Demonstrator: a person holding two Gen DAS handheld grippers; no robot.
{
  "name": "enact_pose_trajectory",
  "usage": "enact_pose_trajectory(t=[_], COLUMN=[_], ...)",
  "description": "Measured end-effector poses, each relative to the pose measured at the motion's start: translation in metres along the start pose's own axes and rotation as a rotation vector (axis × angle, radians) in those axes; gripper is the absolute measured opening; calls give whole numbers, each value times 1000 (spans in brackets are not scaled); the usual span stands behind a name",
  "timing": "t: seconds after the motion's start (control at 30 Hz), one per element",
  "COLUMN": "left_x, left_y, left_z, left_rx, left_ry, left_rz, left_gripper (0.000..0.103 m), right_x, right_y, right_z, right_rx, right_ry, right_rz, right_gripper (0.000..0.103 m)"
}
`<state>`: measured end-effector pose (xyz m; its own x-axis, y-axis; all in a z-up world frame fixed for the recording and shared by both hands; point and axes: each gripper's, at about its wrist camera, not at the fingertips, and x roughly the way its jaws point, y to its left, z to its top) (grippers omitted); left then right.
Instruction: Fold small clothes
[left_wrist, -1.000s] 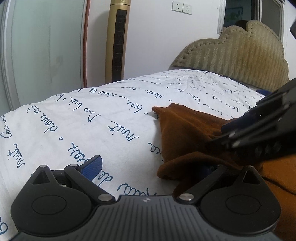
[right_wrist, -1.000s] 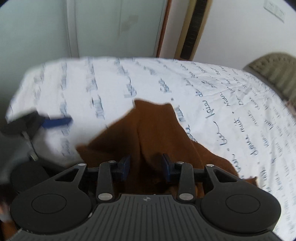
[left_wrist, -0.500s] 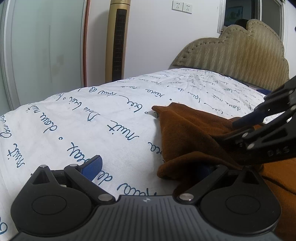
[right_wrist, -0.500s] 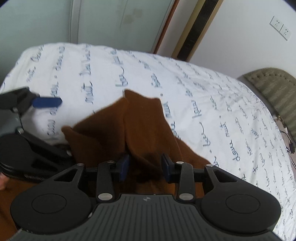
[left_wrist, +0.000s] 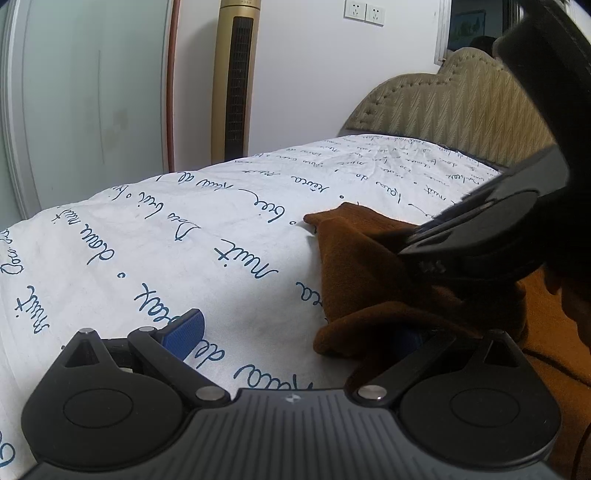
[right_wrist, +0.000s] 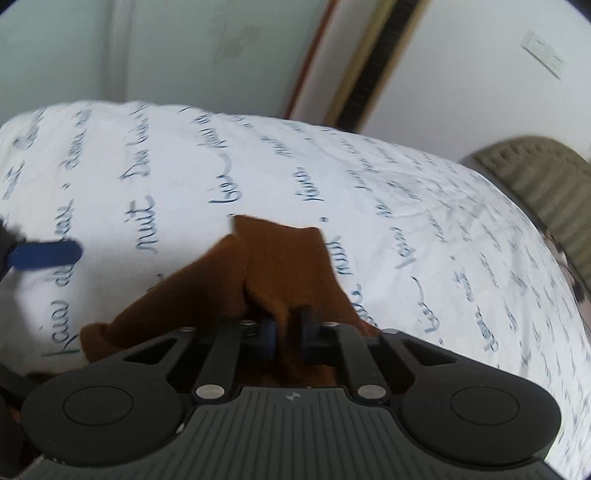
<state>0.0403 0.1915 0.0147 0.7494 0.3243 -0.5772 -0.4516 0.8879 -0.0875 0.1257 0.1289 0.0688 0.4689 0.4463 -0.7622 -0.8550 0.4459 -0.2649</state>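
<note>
A small brown garment lies bunched on the bed; it also shows in the right wrist view. My left gripper is open wide at the garment's near edge, its left finger on the sheet and its right finger partly under a brown fold. My right gripper is shut on a ridge of the brown garment. Its black body hangs over the cloth at the right of the left wrist view.
The bed has a white sheet with blue script. A beige padded headboard stands at the far right. A gold tower fan and a pale sliding door stand behind the bed.
My right gripper has closed on the brown garment and moved over it, toward the left gripper. The left gripper has stayed open in place.
</note>
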Motion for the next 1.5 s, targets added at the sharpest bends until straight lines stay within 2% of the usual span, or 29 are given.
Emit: enact_pose_trajectory(t=[0.03,0.13,0.3,0.4,0.57,0.7,0.77,0.87,0.93,1.03,1.1,1.23,1.3,1.37,1.4,1.43,1.47,1.5], left_x=[0,-2,-11,-16,-25,-43,-52,-54,-40,-4,18,29,29,28,28,26,26,27], left_y=[0,-1,9,9,-7,-29,-40,-59,-73,-86,-85,-70,-70,-73,-73,-73,-73,-73], left_z=[0,1,3,4,7,11,14,21,24,22,15,10,10,9,8,8,8,10], left_rx=[2,8,-45,-59,-19,50,89,172,236,330,345,271,269,283,286,283,280,279], left_ry=[4,-1,-7,6,26,4,-22,-38,-17,76,129,153,158,150,146,146,147,149], left_rz=[3,1,-87,-126,-146,-185,-205,-233,-189,-117,-70,-109,-107,-102,-101,-101,-102,-103], left_gripper=[102,102,102,102,102,102,102,102,102,102,102,103,103,103,103,103,103,103], right_x=[-2,-17,-63,-99,-158,-185,-182,-167,-159,-154,-154,-174,-190,-200,-201,-199,-194,-187], right_y=[-3,-17,-45,-64,-78,-69,-69,-72,-74,-74,-76,-80,-80,-80,-80,-82,-85,-91], right_z=[-3,-15,-47,-78,-142,-192,-212,-236,-244,-244,-241,-234,-233,-230,-229,-228,-230,-236], right_rx=[32,145,348,499,716,848,921,1053,1133,1192,1200,1195,1199,1230,1238,1234,1228,1243], right_ry=[-9,-63,-177,-247,-349,-368,-332,-301,-320,-357,-380,-450,-493,-483,-460,-417,-370,-332], right_rz=[-2,-37,-146,-217,-326,-427,-424,-355,-303,-272,-262,-285,-348,-458,-528,-588,-625,-602], right_gripper=[3,3,3,3,3,3,3,4,4,4,5,5,4,7,17,37,45,51])
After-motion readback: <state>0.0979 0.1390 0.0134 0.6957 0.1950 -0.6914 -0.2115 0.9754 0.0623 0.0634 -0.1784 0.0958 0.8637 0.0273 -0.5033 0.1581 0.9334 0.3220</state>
